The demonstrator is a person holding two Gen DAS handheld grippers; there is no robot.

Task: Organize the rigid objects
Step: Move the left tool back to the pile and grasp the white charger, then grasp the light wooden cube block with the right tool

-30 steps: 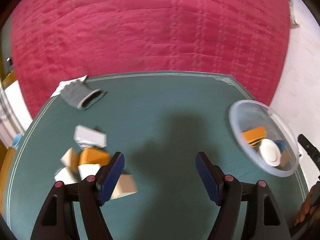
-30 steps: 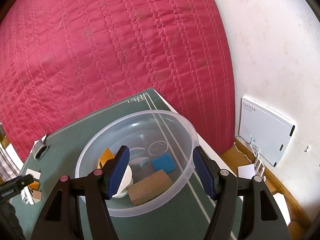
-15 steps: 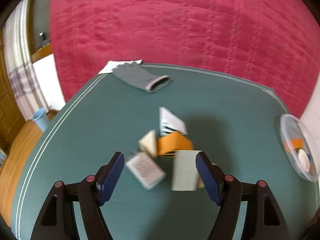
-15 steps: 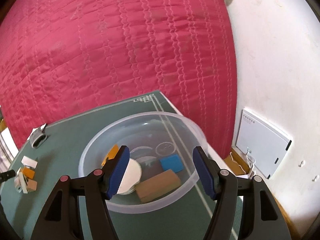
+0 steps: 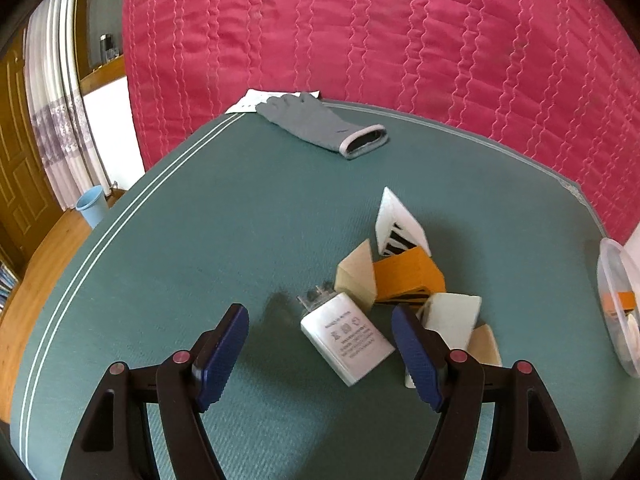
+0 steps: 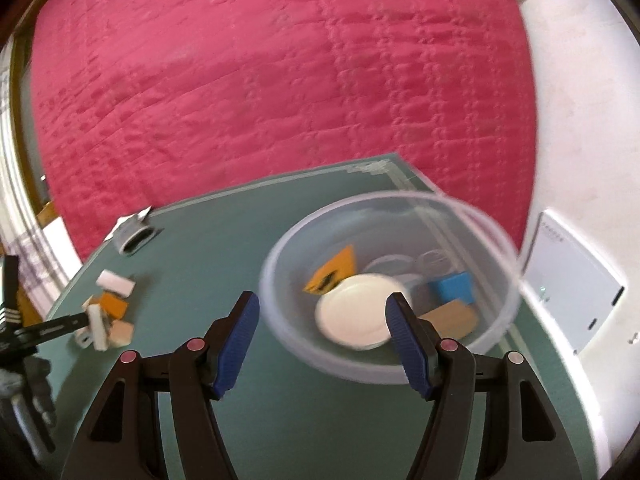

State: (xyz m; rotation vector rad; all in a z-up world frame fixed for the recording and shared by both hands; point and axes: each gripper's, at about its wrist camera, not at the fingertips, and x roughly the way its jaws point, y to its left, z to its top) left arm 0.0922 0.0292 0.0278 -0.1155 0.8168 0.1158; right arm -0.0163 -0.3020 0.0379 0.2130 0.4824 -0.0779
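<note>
My left gripper [image 5: 320, 344] is open over the green table, with a white plug adapter [image 5: 346, 338] lying between its fingers. Behind it lies a pile: an orange box [image 5: 408, 274], a tan block [image 5: 356, 274], a white striped box [image 5: 398, 228] and a white box [image 5: 452, 314]. My right gripper [image 6: 322, 334] is open and empty at the near rim of a clear plastic bowl [image 6: 492, 236]. The bowl holds a white round lid [image 6: 354, 316], an orange box [image 6: 334, 272], a blue block [image 6: 454, 286] and a brown block [image 6: 452, 318]. The pile also shows in the right wrist view [image 6: 106, 310].
A grey glove [image 5: 320, 124] lies on white paper at the table's far edge; it also shows in the right wrist view [image 6: 134, 236]. A red quilted cover [image 5: 360, 40] hangs behind the table. A blue bin [image 5: 93, 204] stands on the floor at left. A white device [image 6: 572, 292] sits at right.
My left gripper has swung left and down over the pile, so the white adapter now lies between its fingers. My right gripper has shifted left, so the bowl sits further right in its view.
</note>
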